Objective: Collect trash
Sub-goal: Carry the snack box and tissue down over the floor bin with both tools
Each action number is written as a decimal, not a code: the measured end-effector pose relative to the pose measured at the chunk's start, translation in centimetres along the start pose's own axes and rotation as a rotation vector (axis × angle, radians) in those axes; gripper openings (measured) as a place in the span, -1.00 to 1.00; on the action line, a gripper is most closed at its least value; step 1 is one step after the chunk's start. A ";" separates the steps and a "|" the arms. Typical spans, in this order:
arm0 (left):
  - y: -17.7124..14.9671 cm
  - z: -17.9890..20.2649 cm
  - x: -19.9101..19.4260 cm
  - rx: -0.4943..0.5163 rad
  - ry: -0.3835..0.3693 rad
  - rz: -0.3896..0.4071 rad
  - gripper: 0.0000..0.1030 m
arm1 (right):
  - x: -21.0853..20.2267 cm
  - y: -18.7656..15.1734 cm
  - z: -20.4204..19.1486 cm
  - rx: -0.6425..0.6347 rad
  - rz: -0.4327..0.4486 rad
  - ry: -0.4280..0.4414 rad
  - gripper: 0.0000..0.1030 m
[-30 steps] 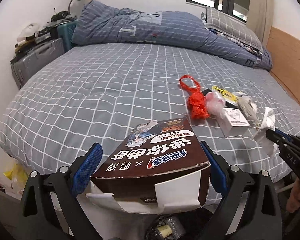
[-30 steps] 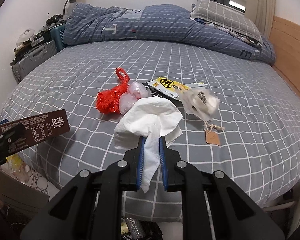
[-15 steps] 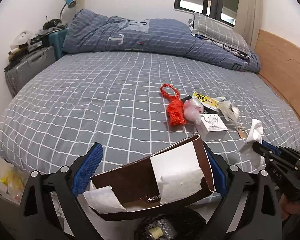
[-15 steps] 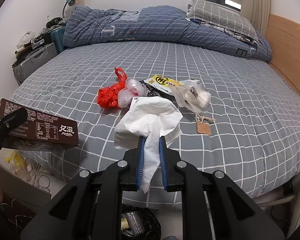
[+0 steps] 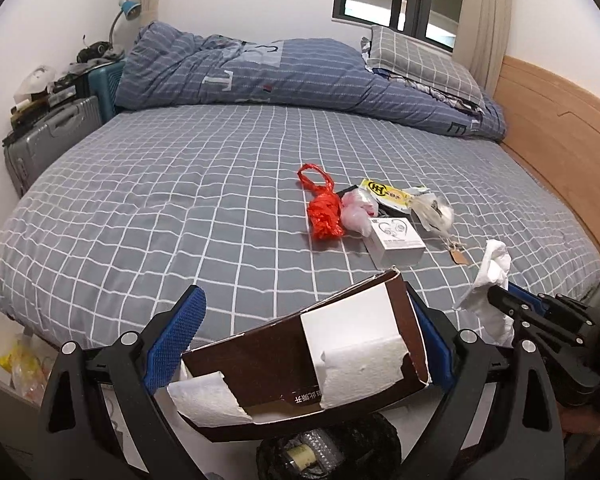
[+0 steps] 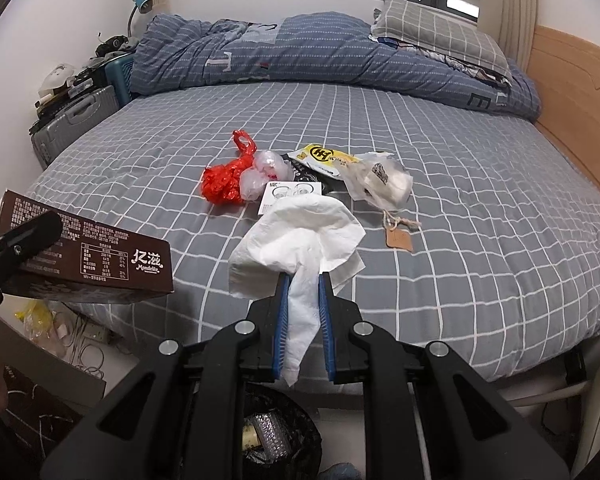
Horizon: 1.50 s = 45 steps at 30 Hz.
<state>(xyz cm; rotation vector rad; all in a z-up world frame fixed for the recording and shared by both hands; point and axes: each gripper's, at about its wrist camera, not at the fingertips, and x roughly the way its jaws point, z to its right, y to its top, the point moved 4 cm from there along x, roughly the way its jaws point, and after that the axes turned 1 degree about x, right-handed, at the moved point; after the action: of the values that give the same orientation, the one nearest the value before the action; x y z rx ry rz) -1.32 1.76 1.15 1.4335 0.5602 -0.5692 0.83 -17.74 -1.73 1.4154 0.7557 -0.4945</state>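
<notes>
So the right gripper (image 6: 303,280) has its blue pads clamped tight on a crumpled white tissue (image 6: 300,236), which puffs out above the fingertips and hangs out below them too. The left gripper (image 5: 304,332) has its jaws spread wide around a torn brown snack box (image 5: 300,364), tilted with its ripped white underside showing; the box touches the right-hand pad, but whether the left pad is actually pressing on it I can't tell. Both are out past the bed's near edge, above a black-lined trash bin (image 6: 276,436) on the floor that already has some bubble wrap in it. Rest of the trash sits together on the grey checked bedsheet (image 5: 160,200): a red plastic bag (image 5: 324,208), a pinkish clear bag (image 5: 358,210) right against it, a small white earphone box (image 5: 396,242), a yellow wrapper (image 5: 384,192), a clear bag (image 5: 434,210) with something inside and a brown paper tag (image 5: 459,256) on string.
</notes>
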 end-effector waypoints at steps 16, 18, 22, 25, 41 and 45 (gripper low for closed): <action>-3.8 0.9 -2.8 0.015 -0.018 -0.033 0.79 | -2.8 -3.4 -1.1 0.000 -0.013 0.013 -0.72; -4.5 0.9 -3.1 0.015 -0.021 -0.041 0.79 | -3.1 -3.9 -1.3 -0.003 -0.015 0.014 -0.72; -5.6 0.9 -3.7 0.015 -0.023 -0.051 0.79 | -3.7 -5.1 -1.8 -0.006 -0.024 0.019 -0.72; -6.5 0.6 -4.3 0.003 -0.024 -0.057 0.79 | -4.3 -6.0 -1.8 0.002 -0.029 0.020 -0.72; -11.3 1.4 -5.9 -0.001 -0.053 -0.134 0.79 | -4.9 -10.6 -1.9 0.010 -0.106 0.028 -0.72; -12.4 1.9 -4.9 0.012 -0.057 -0.156 0.79 | -4.4 -11.7 -1.3 0.023 -0.129 0.023 -0.72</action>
<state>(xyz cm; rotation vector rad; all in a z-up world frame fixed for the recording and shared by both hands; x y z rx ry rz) -13.20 -0.65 -4.73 1.3879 0.6277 -0.7351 -10.72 -18.41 -6.67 1.4017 0.8660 -0.5890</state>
